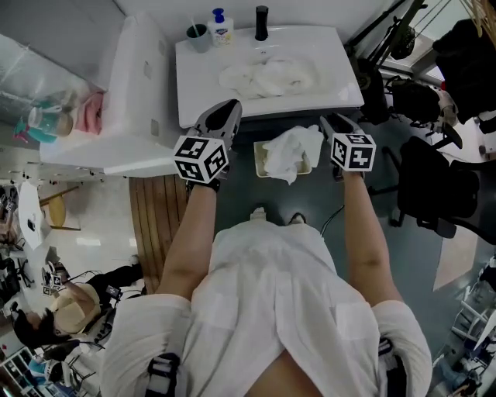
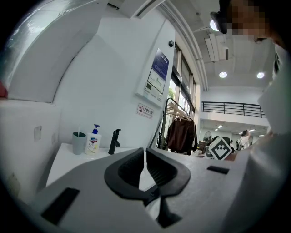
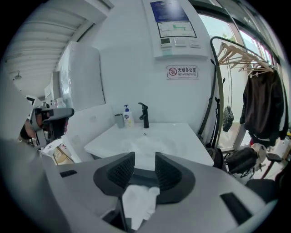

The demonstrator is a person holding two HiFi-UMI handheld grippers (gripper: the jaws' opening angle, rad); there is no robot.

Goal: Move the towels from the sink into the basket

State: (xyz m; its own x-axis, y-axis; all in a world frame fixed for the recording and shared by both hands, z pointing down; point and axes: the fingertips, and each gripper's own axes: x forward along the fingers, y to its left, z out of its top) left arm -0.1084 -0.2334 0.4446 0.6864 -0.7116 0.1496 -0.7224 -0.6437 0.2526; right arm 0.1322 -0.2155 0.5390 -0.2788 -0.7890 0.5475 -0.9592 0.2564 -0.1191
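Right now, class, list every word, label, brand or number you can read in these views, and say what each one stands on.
"无烟办公室": on the white rectangular wall sign with the red no-smoking symbol.
Blue-and-white wall poster: print too small to read.
White pump soap bottle: blue label too blurred to read.

My head camera looks steeply down from above onto the sink (image 1: 201,85). My left gripper view sits low and close by its front edge, facing level; the right looks down from farther back. All three share the faucet (image 1: 261,22) at its back edge.
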